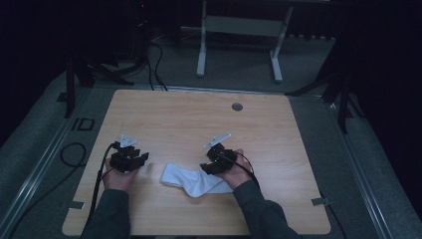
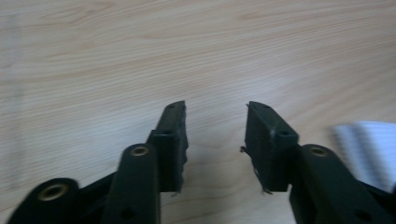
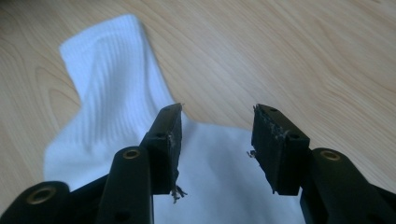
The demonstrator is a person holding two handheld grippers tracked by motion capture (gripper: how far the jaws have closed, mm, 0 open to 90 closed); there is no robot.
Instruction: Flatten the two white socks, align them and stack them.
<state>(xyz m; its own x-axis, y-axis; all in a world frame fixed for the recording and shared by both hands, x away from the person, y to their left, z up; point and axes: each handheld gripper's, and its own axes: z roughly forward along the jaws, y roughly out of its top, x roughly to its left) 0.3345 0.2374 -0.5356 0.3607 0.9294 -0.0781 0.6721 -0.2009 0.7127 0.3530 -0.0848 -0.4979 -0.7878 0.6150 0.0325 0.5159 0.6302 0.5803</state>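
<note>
A white ribbed cotton sock [image 1: 191, 179] lies bent and flat on the pale wood-grain laminate desk [image 1: 268, 129], near its front edge. The right tool [image 3: 217, 140] hangs released over the sock's smooth foot part, its black frayed pads apart. The left tool [image 2: 215, 140] is released too, over bare desk just beside the sock's ribbed cuff.
</note>
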